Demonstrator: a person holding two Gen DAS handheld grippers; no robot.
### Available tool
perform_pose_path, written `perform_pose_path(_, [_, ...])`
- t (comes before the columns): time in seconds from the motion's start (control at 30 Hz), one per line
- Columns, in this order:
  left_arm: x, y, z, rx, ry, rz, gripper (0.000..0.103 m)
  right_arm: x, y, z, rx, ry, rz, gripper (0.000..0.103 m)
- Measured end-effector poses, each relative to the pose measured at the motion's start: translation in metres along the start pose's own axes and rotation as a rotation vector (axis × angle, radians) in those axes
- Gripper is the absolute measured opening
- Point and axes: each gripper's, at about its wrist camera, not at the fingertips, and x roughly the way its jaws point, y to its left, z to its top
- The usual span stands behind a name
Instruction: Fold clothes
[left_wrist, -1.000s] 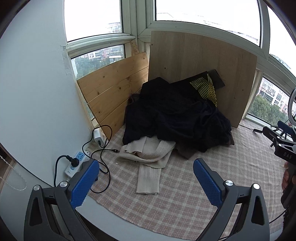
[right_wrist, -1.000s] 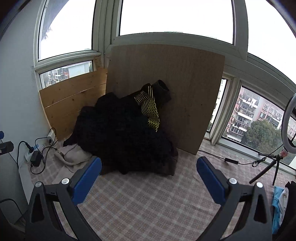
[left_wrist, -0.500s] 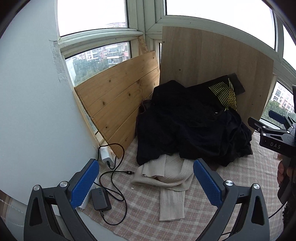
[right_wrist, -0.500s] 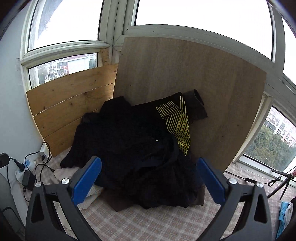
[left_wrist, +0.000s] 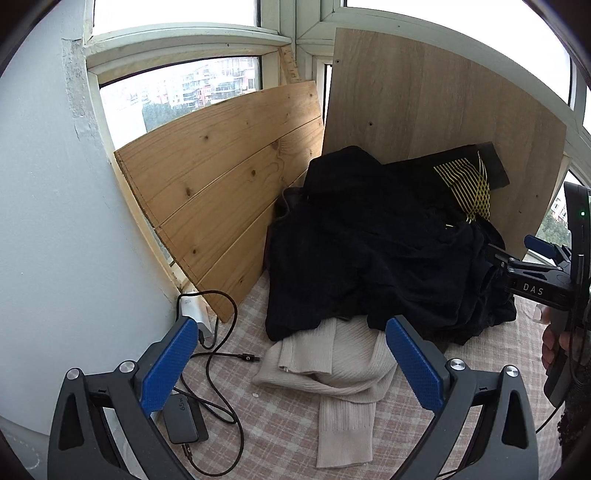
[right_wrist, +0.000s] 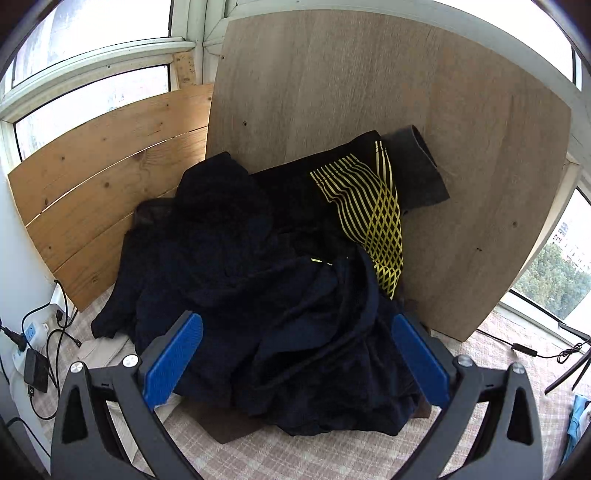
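A heap of dark clothes (left_wrist: 373, 243) (right_wrist: 266, 288) leans against wooden boards in the corner. One black piece carries a yellow line pattern (left_wrist: 469, 188) (right_wrist: 373, 214). A cream ribbed knit garment (left_wrist: 340, 373) pokes out from under the heap's left front; only a scrap of the cream garment (right_wrist: 99, 350) appears in the right wrist view. My left gripper (left_wrist: 291, 365) is open just before the cream garment, holding nothing. My right gripper (right_wrist: 295, 365) is open close over the front of the dark heap, with nothing between its blue pads. The right gripper's body (left_wrist: 532, 280) appears at the right edge in the left wrist view.
A checked cloth (left_wrist: 273, 421) covers the surface. A pine board (left_wrist: 221, 199) and a grey-brown board (left_wrist: 436, 103) stand against the windows. A power strip (right_wrist: 22, 350), black adapter (left_wrist: 183, 421) and cables (left_wrist: 221, 354) lie at the left by the wall. A tripod leg (right_wrist: 565, 373) stands at the right.
Both grippers have moved in toward the clothes heap, which now looms much larger. Both stay open and hold nothing.
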Motion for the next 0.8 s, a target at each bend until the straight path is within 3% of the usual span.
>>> perform_pose_path(0.27, [0.013,0.014,-0.006,-0.043,0.040,-0.022,0.102,0.052,0.007,0.002,0.001,0.100,0.069,0.101])
perform_pose_path(0.3, [0.013,0.015,-0.007,-0.042,0.041,-0.019,0.102,0.049,0.006,0.005,0.002,0.096,0.088,0.095])
perform_pose_path(0.37, [0.014,0.019,-0.008,-0.044,0.043,-0.014,0.102,0.044,0.004,0.013,0.005,0.088,0.126,0.071])
perform_pose_path(0.43, [0.014,0.025,-0.009,-0.059,0.045,-0.015,0.102,0.039,0.001,0.020,0.008,0.080,0.163,0.011])
perform_pose_path(0.6, [0.012,0.036,-0.011,-0.088,0.045,-0.023,0.102,0.025,-0.004,0.039,0.015,0.059,0.257,0.005])
perform_pose_path(0.8, [-0.004,0.034,-0.006,-0.076,0.012,-0.038,0.102,-0.133,-0.039,0.106,0.048,-0.298,0.278,0.003])
